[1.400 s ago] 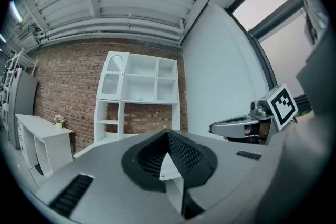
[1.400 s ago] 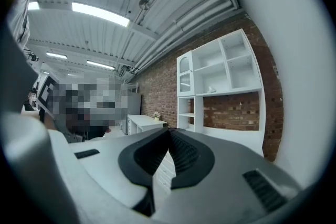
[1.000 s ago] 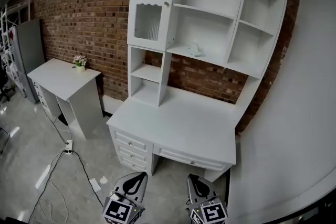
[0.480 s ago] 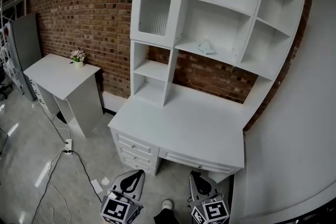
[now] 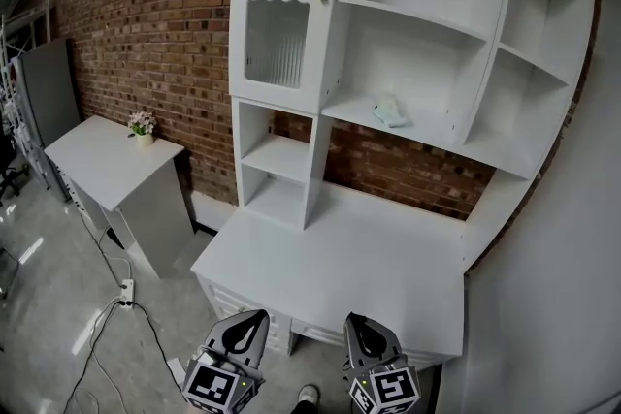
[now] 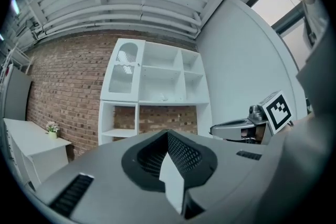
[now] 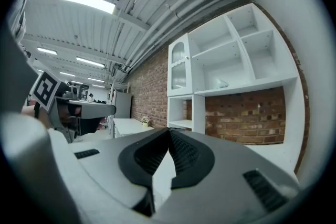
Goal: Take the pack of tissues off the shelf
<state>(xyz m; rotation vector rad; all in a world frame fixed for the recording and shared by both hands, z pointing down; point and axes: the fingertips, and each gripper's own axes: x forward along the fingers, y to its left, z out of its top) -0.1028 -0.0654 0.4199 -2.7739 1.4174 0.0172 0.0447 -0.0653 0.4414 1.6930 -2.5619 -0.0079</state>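
White shelf unit [image 5: 529, 102] with a ribbed glass door [image 5: 277, 44], red-brown brick wall [image 5: 146, 24] behind it, pale pack of tissues [image 5: 391, 112] on it.

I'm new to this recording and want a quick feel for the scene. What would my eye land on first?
The tall white desk with its shelf unit, set against the red brick wall, dominates the head view. On its middle shelf lies a lone pack of tissues, the only thing on the unit. Low in front, the left gripper and the right gripper point toward the desk, both shut and empty.
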